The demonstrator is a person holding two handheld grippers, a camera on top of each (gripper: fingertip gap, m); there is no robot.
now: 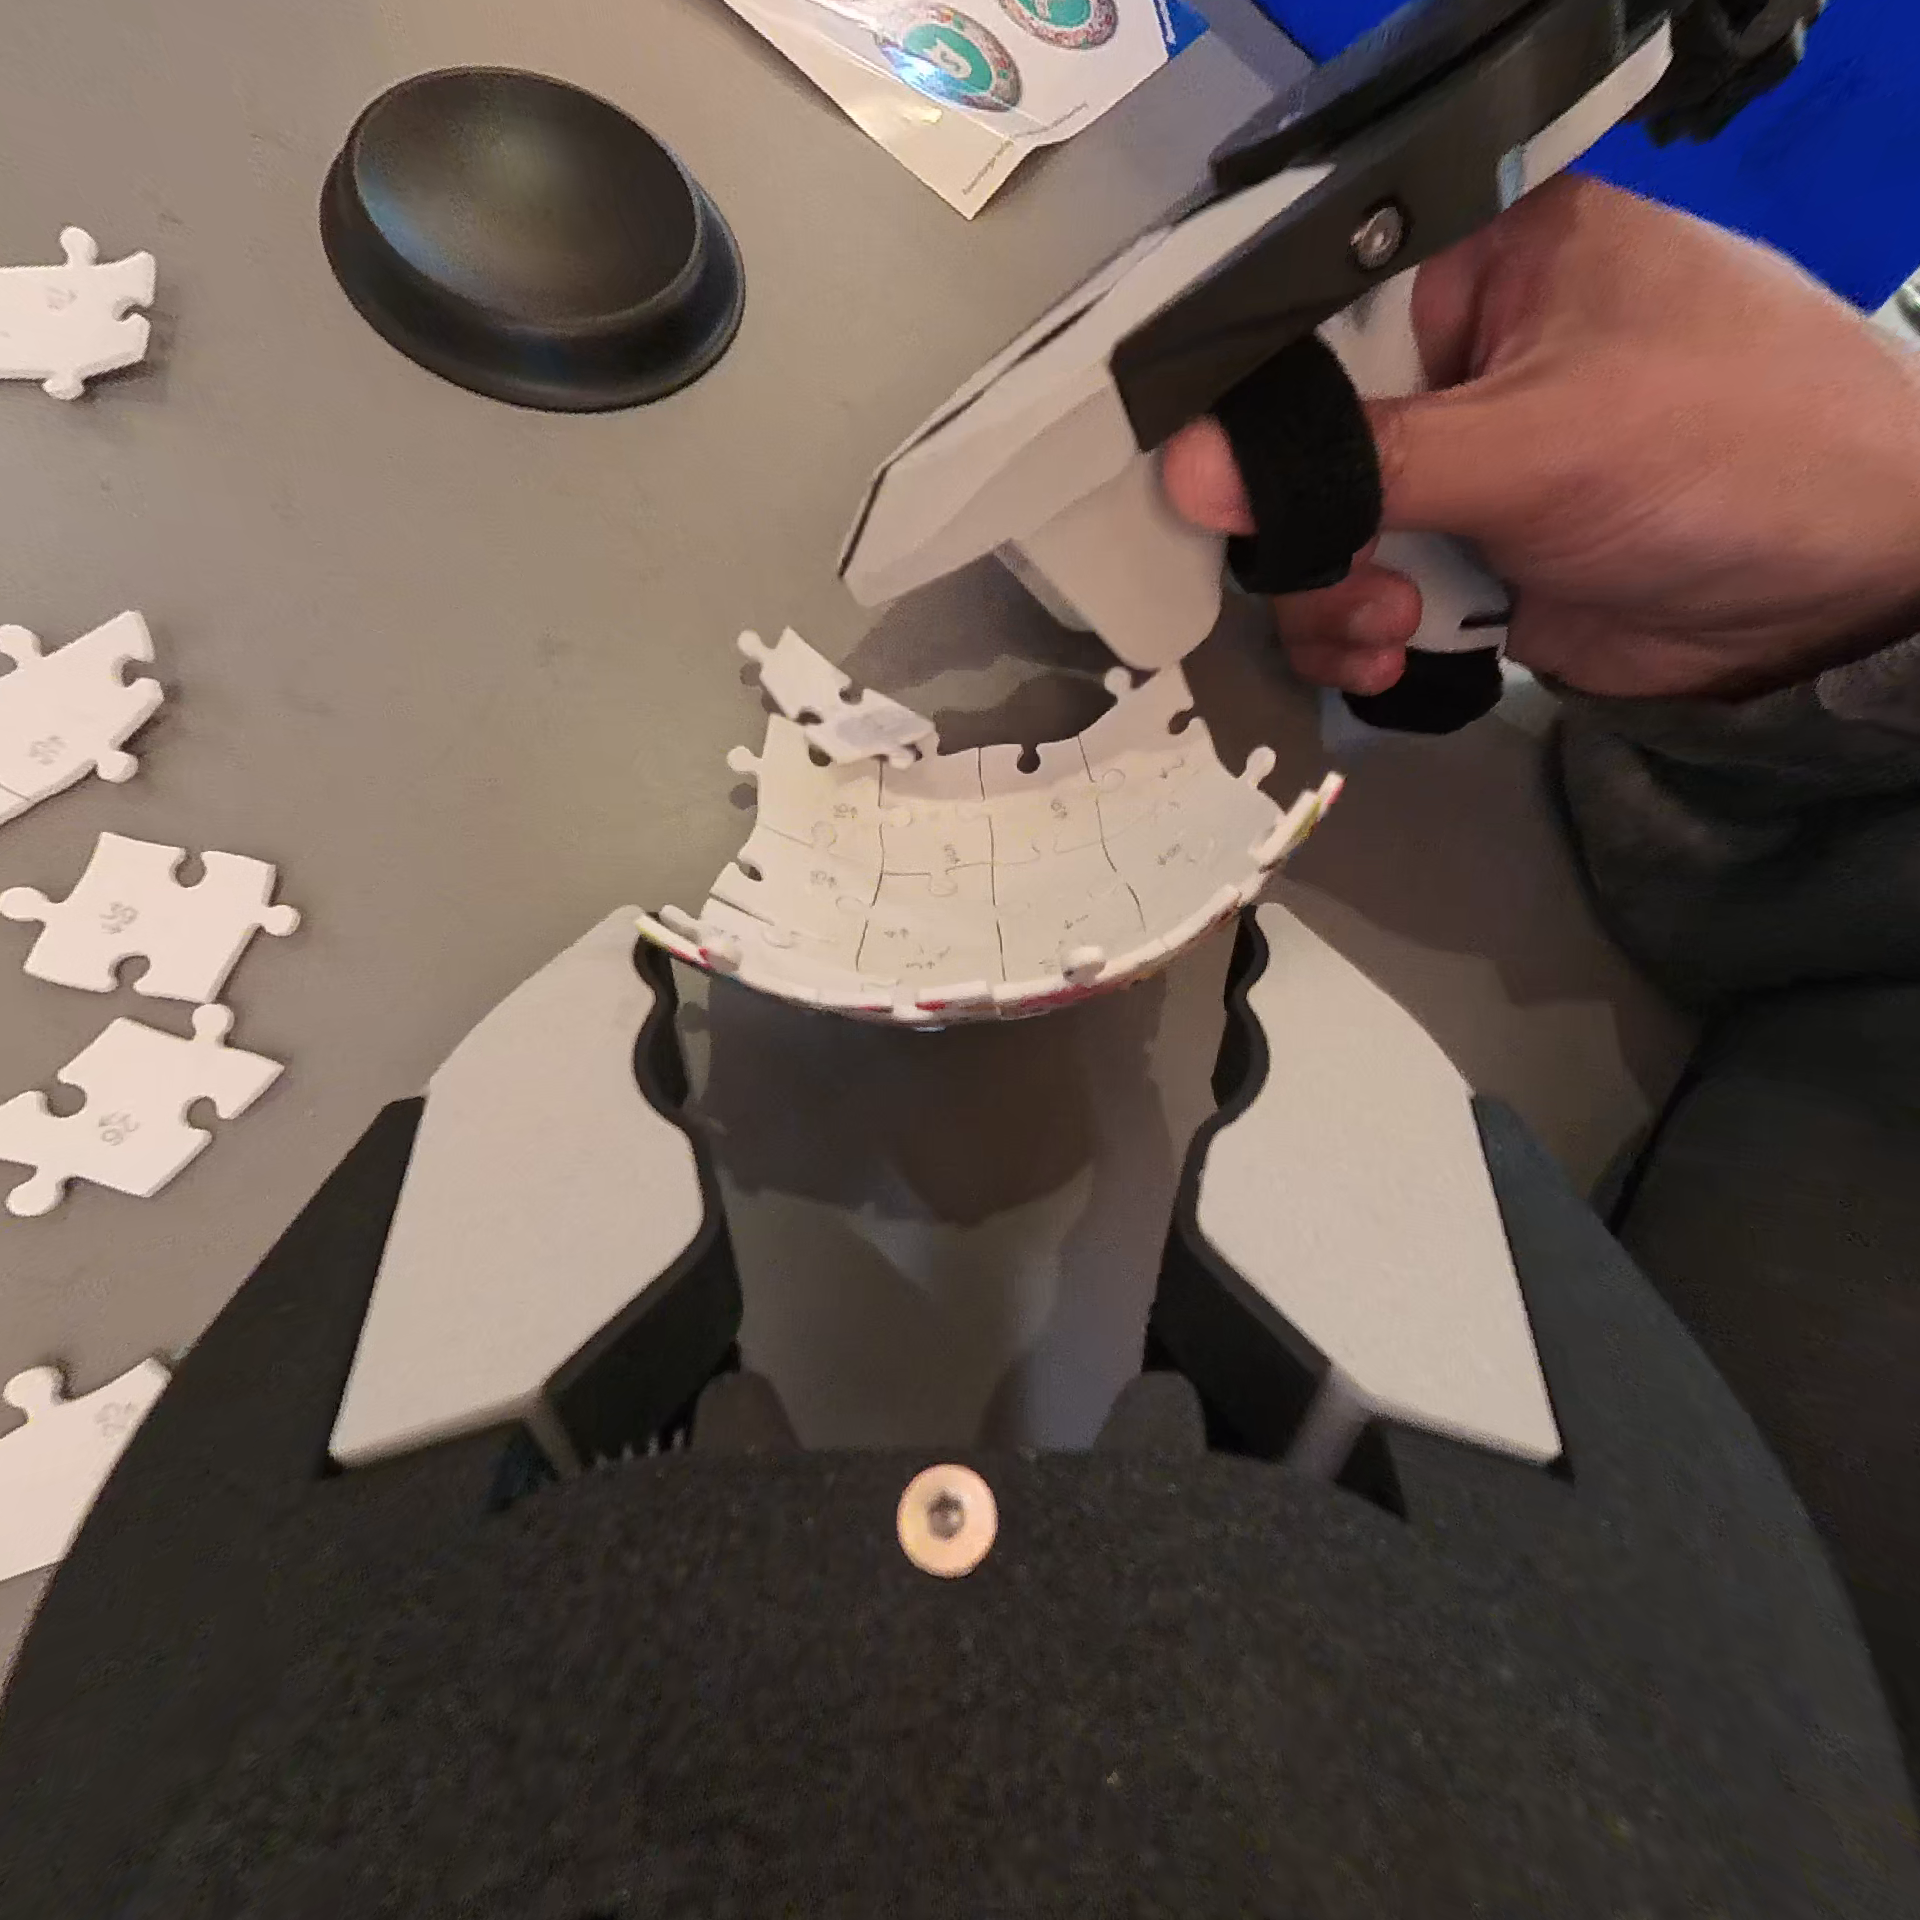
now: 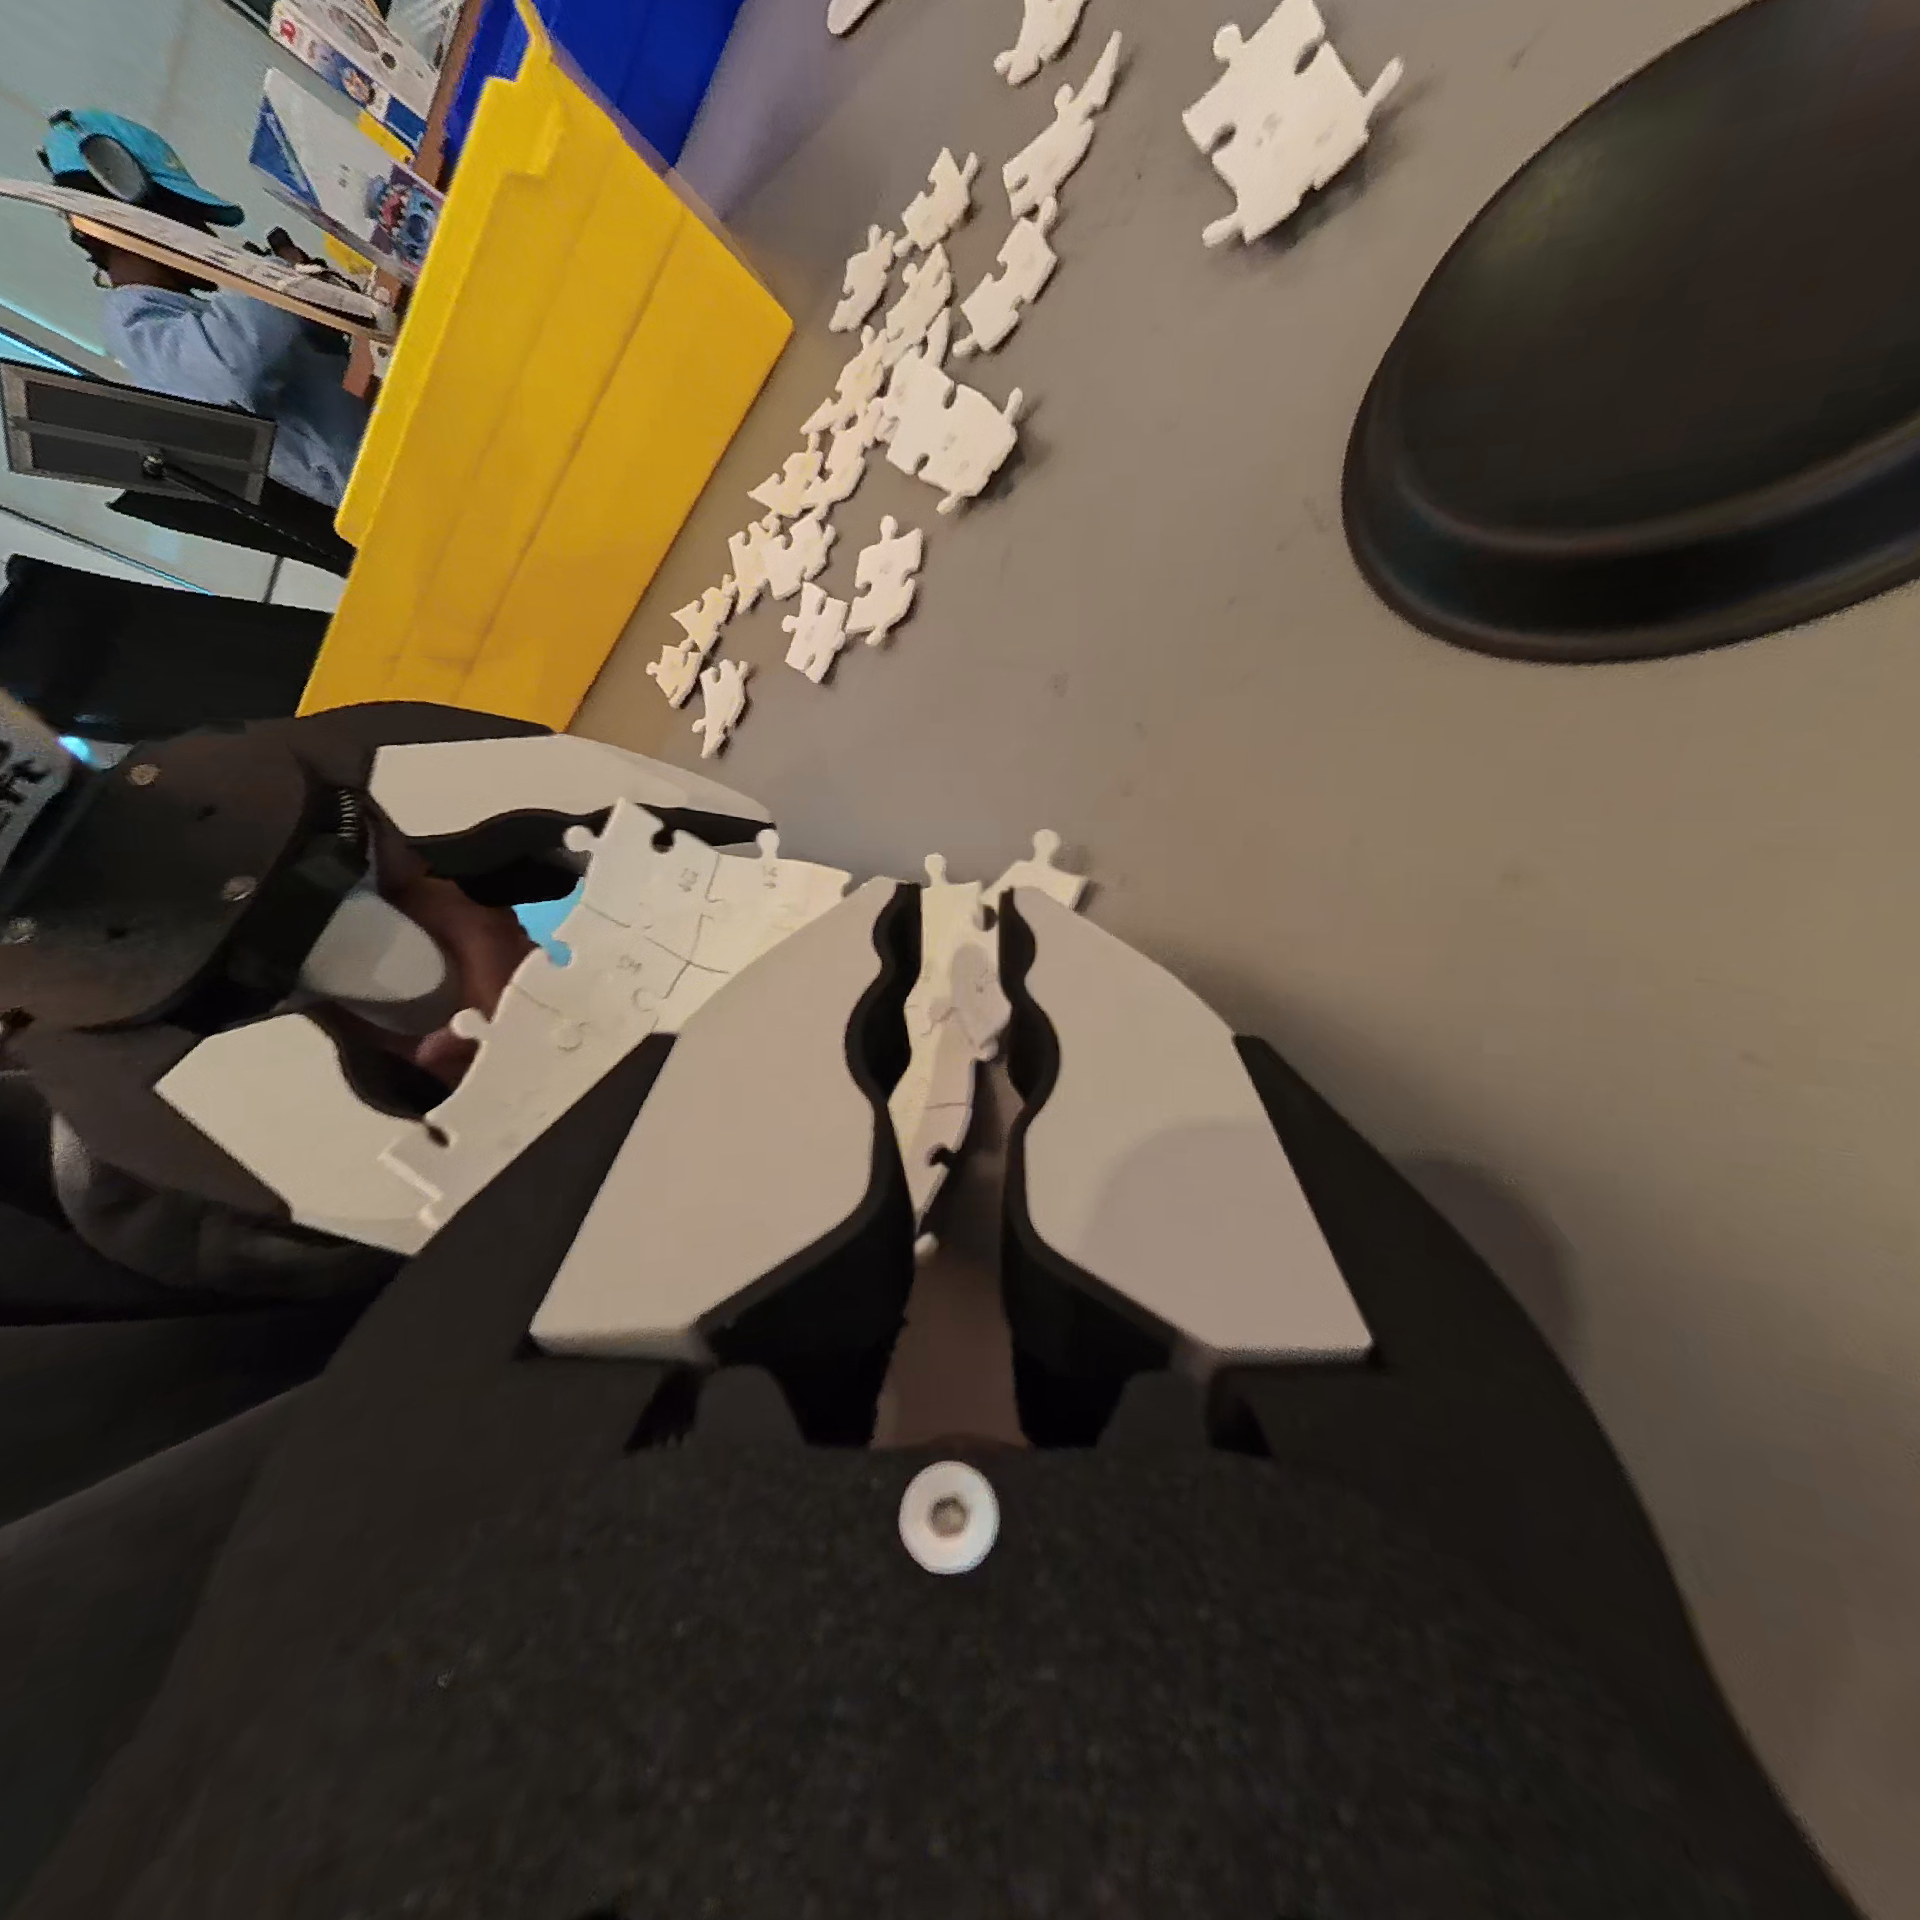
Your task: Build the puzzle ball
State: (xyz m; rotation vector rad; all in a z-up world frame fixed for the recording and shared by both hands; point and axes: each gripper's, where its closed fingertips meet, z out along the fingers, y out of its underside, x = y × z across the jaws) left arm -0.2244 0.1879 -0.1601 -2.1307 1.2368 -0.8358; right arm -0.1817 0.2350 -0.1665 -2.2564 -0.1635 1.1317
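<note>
Half-built puzzle ball (image 1: 977,883), white curved shell — my left gripper (image 1: 951,935) spread wide around it; right gripper (image 2: 961,935) fingers clamped on a loose piece (image 1: 831,707).

A shared workroom or data-collection lab is suggested rather than a home. The work is laid out on a plain grey table (image 2: 1299,935), on which loose white puzzle pieces (image 2: 914,416) are spread beside a black dome-shaped stand (image 1: 530,229) and a printed instruction sheet (image 1: 966,83). Yellow (image 2: 551,416) and blue (image 2: 623,62) plastic storage bins are stacked at the table's far edge, as is usual in a lab or workshop. Beyond them, boxed products (image 2: 343,156) are seen on shelving, and a second person in a blue cap (image 2: 135,166) is seated at another table, where a dark panel on a stand (image 2: 135,436) is set up.
</note>
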